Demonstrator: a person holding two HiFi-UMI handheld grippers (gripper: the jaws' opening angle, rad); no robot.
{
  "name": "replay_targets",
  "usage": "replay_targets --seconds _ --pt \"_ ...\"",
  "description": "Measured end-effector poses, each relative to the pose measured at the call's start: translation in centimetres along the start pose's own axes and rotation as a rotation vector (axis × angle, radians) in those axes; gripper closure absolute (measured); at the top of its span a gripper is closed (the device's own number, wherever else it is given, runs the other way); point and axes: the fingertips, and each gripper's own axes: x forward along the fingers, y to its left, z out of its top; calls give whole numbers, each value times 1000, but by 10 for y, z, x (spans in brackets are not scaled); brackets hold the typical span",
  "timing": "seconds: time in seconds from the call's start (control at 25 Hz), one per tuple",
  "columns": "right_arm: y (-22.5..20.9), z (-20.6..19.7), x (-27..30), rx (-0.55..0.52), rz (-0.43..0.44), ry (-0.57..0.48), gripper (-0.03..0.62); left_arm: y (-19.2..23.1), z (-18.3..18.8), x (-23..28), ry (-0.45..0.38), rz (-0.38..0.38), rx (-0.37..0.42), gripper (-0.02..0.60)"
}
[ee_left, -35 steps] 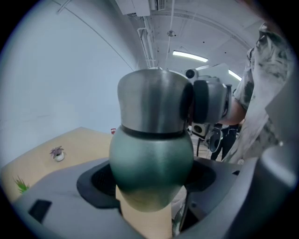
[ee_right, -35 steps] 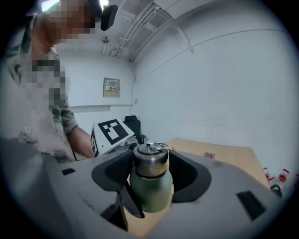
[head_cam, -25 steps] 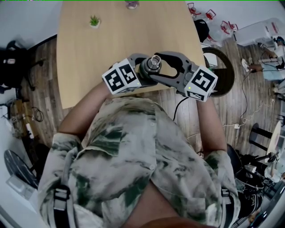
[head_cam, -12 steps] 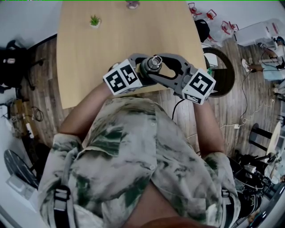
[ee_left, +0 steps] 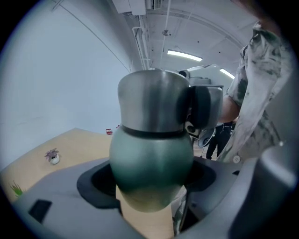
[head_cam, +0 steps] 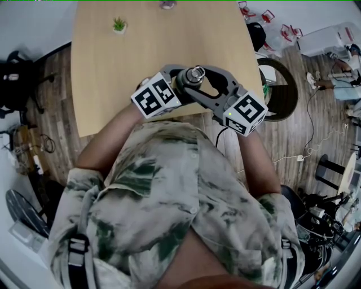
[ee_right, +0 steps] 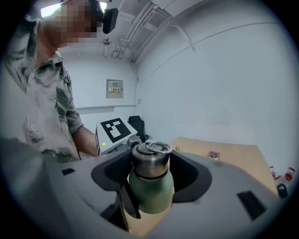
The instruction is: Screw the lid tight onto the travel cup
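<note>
Travel cup [ee_left: 152, 172] held lid-end up just inside the near edge of the table [head_cam: 141, 51], toward that edge's right half, between two grippers that meet over the wood from either side. The left gripper [ee_left: 150, 189] has its jaws clamped on the cup's green body, which fills the gap between them. The right gripper [ee_right: 150, 179] comes in from the table's right side, and its jaws are closed on the steel lid [ee_right: 149, 161] (one dark pad shows pressed flat against the lid's side in the left gripper view). The lid sits on the cup with a metal ring lying on its top. Whether the cup's base touches the tabletop cannot be told. Both marker cubes hang out past the table's near edge, over the person's shirt. Beyond the cup the tabletop runs bare and wide to its far edge. A small potted plant [head_cam: 119, 26] stands near the table's far left corner, and a second small ornament [head_cam: 166, 5] sits at the middle of the far edge, both well apart from the cup.
</note>
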Motion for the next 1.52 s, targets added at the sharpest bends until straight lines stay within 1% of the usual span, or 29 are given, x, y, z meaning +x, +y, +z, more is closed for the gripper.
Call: replay_targets --seconds 0.12,0.4,0.48,0.6,0.72,0.84,0.96,1.12,1.24,1.28,1.36,1.52 --pt "2 -1 -3 -16 66 21 290 -4 3 -2 -10 -35 20 199" --pt "10 9 -11 -108 216 56 284 -20 7 -1 -15 -135 71 199" --pt "12 10 -12 -120 238 61 289 -23 7 0 -15 -149 75 199" --pt "14 9 -12 -128 250 62 310 -22 6 1 -10 -157 81 199" --pt "14 9 -12 -135 234 58 330 -20 6 1 -2 -143 83 199" --pt "10 9 -13 -131 183 49 332 -16 6 2 1 -105 71 199" --pt "4 9 -11 -110 102 38 333 -9 6 4 5 -52 47 199" --pt "-1 6 -5 -58 -30 23 333 0 1 3 13 18 13 199" --pt "0 4 -2 -26 -104 19 333 0 -4 2 15 36 2 198" --pt "2 3 -1 -24 -113 20 333 0 -5 1 17 32 1 198" --pt "4 1 0 -30 -94 27 332 -2 -8 1 21 13 5 198" --pt "6 4 -5 -77 22 39 303 -8 -5 -1 21 -37 37 198"
